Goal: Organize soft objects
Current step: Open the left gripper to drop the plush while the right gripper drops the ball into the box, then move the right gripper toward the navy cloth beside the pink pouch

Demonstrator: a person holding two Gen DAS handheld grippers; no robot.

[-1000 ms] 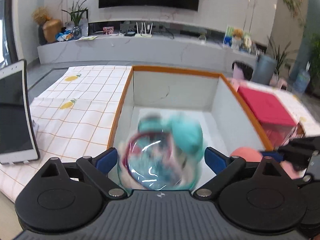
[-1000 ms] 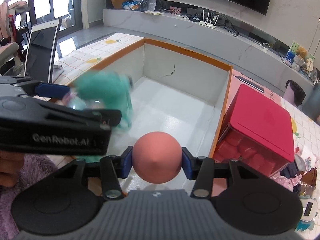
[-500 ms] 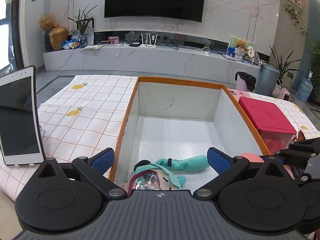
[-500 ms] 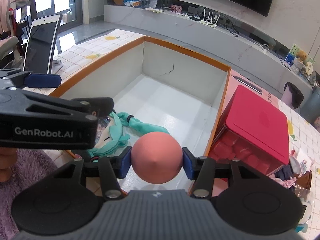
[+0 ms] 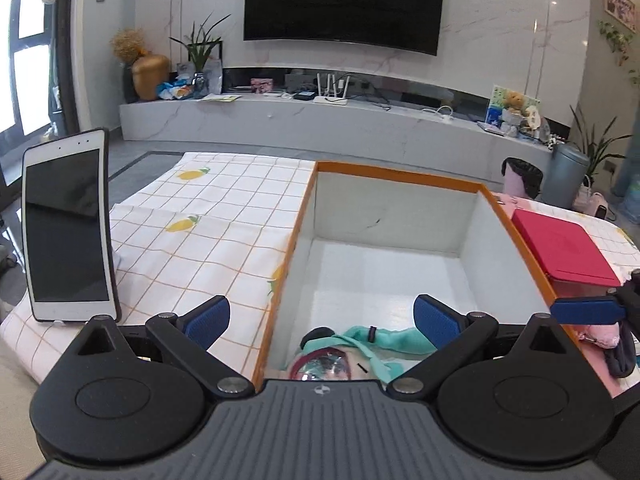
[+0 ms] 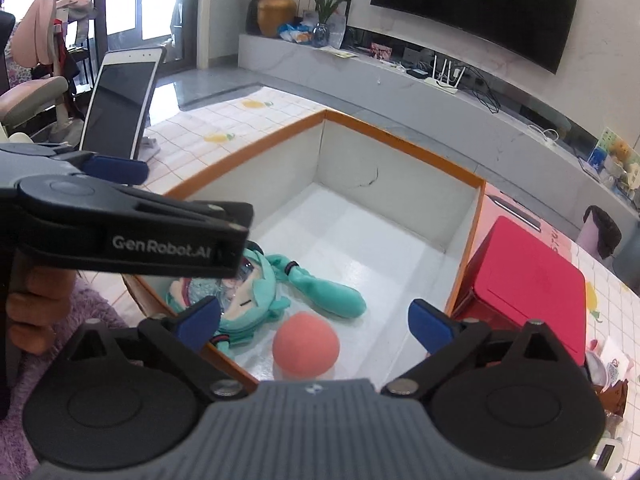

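Note:
A white box with an orange rim (image 5: 400,176) (image 6: 404,152) stands on the table. A teal-haired plush doll (image 6: 280,284) lies on the box floor at its near end; it also shows in the left wrist view (image 5: 360,344). A pink soft ball (image 6: 306,348) lies in the box beside the doll. My left gripper (image 5: 322,316) is open and empty above the box's near left edge. My right gripper (image 6: 314,318) is open above the ball, apart from it. The left gripper (image 6: 116,168) also shows in the right wrist view.
A red-lidded container (image 5: 560,248) (image 6: 528,284) stands right of the box. A tablet (image 5: 68,228) (image 6: 120,96) stands upright at the left on the checked tablecloth (image 5: 200,216). Small soft items (image 5: 600,332) lie at the table's right edge.
My left gripper let the doll drop into the box and pulled back. My right gripper opened and let go of the pink ball, which now lies in the box.

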